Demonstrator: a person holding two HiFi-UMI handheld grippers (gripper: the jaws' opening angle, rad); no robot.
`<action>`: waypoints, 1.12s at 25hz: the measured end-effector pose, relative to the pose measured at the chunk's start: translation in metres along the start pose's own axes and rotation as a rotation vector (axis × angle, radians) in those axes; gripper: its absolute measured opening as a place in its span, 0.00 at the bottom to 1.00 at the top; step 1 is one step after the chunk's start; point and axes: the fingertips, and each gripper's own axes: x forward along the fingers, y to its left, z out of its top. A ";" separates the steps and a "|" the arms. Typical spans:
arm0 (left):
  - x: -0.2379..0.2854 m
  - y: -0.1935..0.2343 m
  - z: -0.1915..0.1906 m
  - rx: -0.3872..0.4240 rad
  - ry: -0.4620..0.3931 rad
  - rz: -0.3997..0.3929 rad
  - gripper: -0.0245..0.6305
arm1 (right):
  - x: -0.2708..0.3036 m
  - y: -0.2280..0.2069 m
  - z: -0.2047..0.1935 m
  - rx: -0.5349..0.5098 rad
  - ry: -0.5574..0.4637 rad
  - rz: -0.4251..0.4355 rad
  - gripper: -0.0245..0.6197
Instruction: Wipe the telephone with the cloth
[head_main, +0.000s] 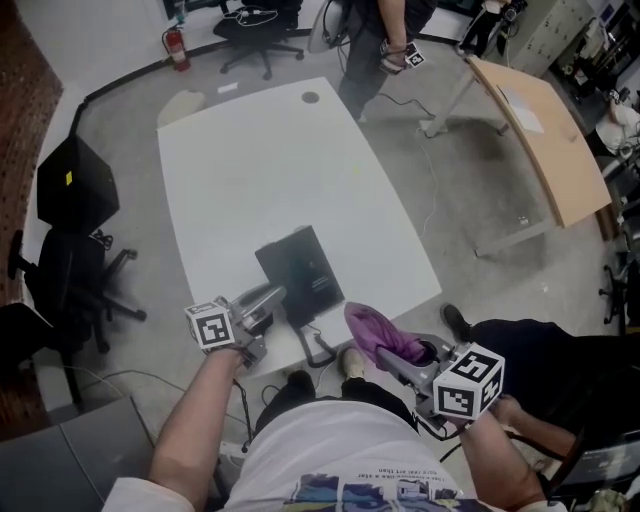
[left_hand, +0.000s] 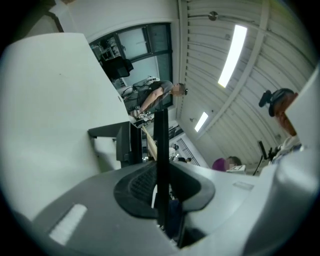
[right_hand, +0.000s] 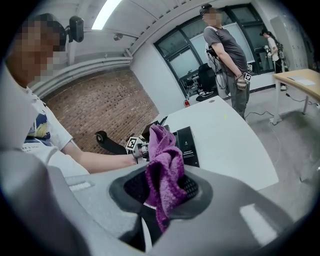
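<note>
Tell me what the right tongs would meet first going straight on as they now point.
Probably the black telephone on the white table: the right tongs, shut on the purple cloth, aim down toward it. Depth is unclear; the table's near edge might come first.

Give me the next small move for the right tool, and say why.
Probably bring the right tool forward and down until the purple cloth meets the black telephone: the cloth is clamped in its jaws but hangs apart from the telephone, by the table's near edge.
</note>
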 end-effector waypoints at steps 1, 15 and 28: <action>0.001 0.003 -0.002 -0.001 0.002 0.002 0.16 | 0.001 0.000 0.001 -0.002 0.001 0.000 0.17; 0.015 0.027 -0.017 -0.055 0.013 0.025 0.16 | 0.001 0.000 0.003 -0.029 0.046 0.025 0.17; 0.012 0.044 -0.022 -0.121 0.051 0.106 0.16 | 0.007 0.001 0.012 -0.031 0.044 0.061 0.17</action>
